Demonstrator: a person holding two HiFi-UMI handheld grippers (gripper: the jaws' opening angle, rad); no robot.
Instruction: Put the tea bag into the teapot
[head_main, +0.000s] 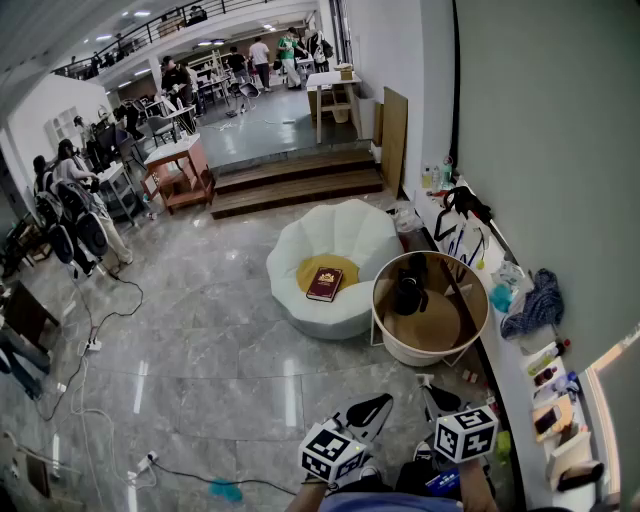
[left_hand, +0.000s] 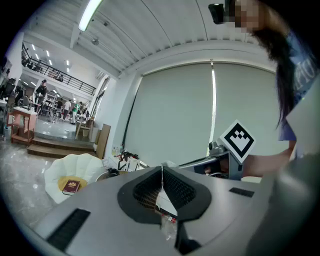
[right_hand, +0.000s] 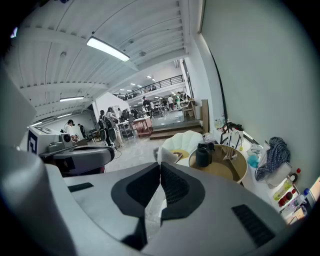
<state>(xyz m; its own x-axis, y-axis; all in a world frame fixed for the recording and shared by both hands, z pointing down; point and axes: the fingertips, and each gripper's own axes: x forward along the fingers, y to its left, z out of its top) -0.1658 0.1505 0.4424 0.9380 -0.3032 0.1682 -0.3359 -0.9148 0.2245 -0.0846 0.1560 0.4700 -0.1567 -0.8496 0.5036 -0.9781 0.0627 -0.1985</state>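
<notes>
Left gripper (left_hand: 161, 169) and right gripper (right_hand: 160, 166) both pinch the tea bag (right_hand: 167, 155), likely light, limp, tearable; best held by an edge.

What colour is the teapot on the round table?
The teapot is black; the right gripper view shows it best.

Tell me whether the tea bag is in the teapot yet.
Out. Left tongs and right tongs both pinch the tea bag; the black teapot stands apart on the round table.
</notes>
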